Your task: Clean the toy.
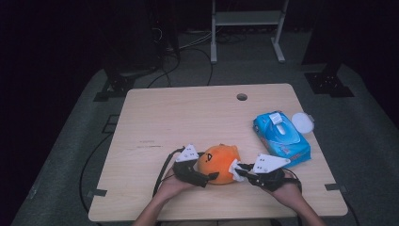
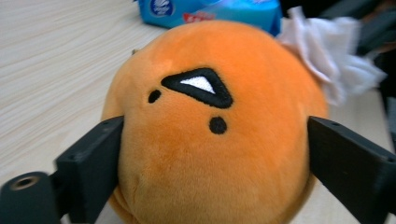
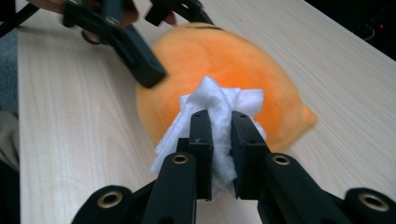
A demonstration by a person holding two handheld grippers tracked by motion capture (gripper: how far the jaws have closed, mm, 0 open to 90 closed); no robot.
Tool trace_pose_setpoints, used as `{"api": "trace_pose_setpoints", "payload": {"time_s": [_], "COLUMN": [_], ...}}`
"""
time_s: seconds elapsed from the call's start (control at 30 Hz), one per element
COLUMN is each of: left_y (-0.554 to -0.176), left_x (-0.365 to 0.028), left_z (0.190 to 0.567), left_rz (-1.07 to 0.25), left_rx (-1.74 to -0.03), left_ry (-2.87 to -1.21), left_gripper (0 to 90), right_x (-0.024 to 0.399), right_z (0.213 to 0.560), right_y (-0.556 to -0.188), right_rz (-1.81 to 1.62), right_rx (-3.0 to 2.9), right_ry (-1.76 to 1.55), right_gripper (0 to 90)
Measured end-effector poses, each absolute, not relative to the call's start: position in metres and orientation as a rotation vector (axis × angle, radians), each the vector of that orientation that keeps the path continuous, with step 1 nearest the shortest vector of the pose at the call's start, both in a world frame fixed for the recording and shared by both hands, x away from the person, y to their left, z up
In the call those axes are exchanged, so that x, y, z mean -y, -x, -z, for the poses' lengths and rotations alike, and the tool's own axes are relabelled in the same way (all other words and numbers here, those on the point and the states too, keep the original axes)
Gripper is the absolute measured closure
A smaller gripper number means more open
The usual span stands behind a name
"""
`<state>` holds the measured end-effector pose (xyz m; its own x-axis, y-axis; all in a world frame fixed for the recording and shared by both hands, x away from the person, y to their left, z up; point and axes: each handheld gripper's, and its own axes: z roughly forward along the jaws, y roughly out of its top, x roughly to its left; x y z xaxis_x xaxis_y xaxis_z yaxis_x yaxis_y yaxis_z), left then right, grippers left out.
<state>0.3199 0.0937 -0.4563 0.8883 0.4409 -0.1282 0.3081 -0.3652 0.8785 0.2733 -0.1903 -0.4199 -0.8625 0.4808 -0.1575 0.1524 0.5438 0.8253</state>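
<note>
A light wooden table (image 1: 155, 117) stands on grey carpet (image 1: 371, 136). Behind it, a white metal frame (image 1: 248, 19) rises into a dark room.

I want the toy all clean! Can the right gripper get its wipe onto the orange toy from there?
Probably yes. The right gripper is shut on the wipe, which is already at the side of the orange toy. Nothing is between them, and the left gripper holds the toy from the other side.
</note>
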Motion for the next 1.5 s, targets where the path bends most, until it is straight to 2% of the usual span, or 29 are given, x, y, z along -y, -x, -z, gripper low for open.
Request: {"api": "trace_pose_setpoints", "payload": {"time_s": [0.13, 0.27, 0.37, 0.53, 0.73, 0.97, 1.03, 1.17, 1.23, 1.4, 1.5], "left_y": [-0.317, -0.315, -0.316, -0.314, -0.311, -0.311, -0.311, -0.316, -0.319, -0.312, -0.304], "left_x": [-0.092, -0.083, -0.084, -0.089, -0.083, -0.085, -0.086, -0.084, -0.084, -0.077, -0.070], "left_z": [0.456, 0.452, 0.451, 0.451, 0.450, 0.451, 0.451, 0.451, 0.453, 0.451, 0.449], "left_rz": [-0.193, -0.229, -0.240, -0.244, -0.288, -0.302, -0.306, -0.288, -0.248, -0.300, -0.383], "left_rx": [-0.511, -0.482, -0.479, -0.487, -0.463, -0.413, -0.423, -0.517, -0.544, -0.461, -0.367], "left_ry": [-2.004, -2.004, -2.026, -2.015, -2.021, -2.031, -2.024, -2.013, -2.002, -2.013, -2.056], "left_gripper": [7.9, 12.7, 10.6, 8.2, 21.3, 24.5, 23.1, 7.3, 6.3, 19.8, 22.9], "right_x": [0.200, 0.181, 0.167, 0.182, 0.187, 0.171, 0.179, 0.199, 0.203, 0.175, 0.156], "right_z": [0.420, 0.417, 0.417, 0.418, 0.421, 0.415, 0.415, 0.418, 0.419, 0.414, 0.410], "right_y": [-0.276, -0.272, -0.271, -0.276, -0.276, -0.277, -0.280, -0.285, -0.285, -0.275, -0.273], "right_rz": [-1.266, -1.319, -1.265, -1.271, -1.223, -1.250, -1.215, -1.188, -1.212, -1.265, -1.248], "right_rx": [-2.400, -2.419, -2.430, -2.407, -2.406, -2.418, -2.390, -2.355, -2.361, -2.400, -2.400], "right_ry": [-0.575, -0.507, -0.452, -0.512, -0.531, -0.469, -0.497, -0.587, -0.608, -0.505, -0.418], "right_gripper": [79.5, 79.5, 79.4, 79.4, 79.5, 79.5, 79.6, 79.9, 79.9, 80.2, 80.3]}}
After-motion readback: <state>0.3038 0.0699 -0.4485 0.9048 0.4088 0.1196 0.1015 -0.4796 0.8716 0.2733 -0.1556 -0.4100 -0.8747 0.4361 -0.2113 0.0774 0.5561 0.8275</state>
